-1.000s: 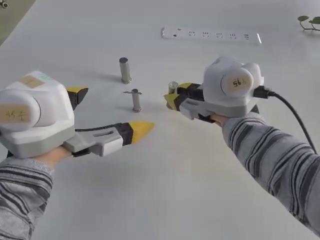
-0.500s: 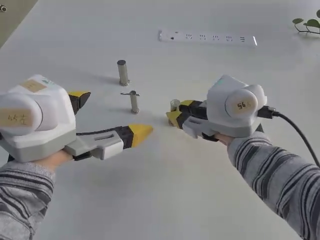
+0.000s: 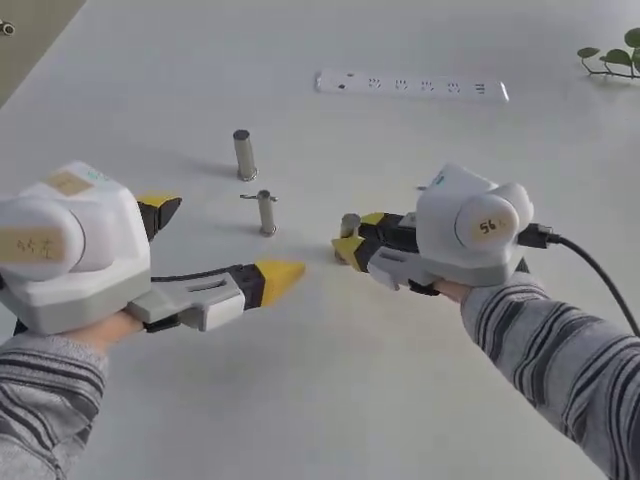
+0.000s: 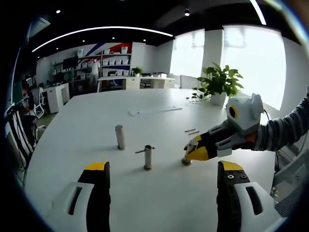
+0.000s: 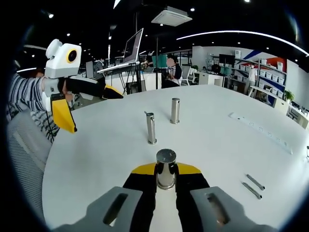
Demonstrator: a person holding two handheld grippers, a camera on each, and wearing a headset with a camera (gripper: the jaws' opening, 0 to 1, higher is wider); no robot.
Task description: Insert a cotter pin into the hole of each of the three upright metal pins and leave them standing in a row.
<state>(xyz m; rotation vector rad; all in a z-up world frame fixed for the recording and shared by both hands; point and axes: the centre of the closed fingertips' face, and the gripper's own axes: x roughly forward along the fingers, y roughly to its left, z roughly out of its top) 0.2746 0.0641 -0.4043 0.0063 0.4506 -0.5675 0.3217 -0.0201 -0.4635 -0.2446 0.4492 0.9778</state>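
Note:
Three upright metal pins are on the white table. The far pin (image 3: 242,154) is bare. The middle pin (image 3: 266,212) has a cotter pin through its top. My right gripper (image 3: 347,243) is shut on the third pin (image 3: 349,223), to the right of the middle one. In the right gripper view the held pin (image 5: 165,168) stands between the shut jaws, with the middle pin (image 5: 151,128) and far pin (image 5: 175,110) beyond. My left gripper (image 3: 221,240) is open, near and left of the pins, holding nothing. Its view shows the right gripper (image 4: 197,152) at the third pin (image 4: 186,160).
Two loose cotter pins (image 5: 253,184) lie on the table right of the right gripper. A white power strip (image 3: 412,86) lies at the far side. A plant (image 3: 612,58) sits at the far right. A cable (image 3: 590,275) trails from the right gripper.
My right gripper has carried the third pin nearer to me, from behind the middle pin's line to about level with it. The left gripper has stayed open and about in place.

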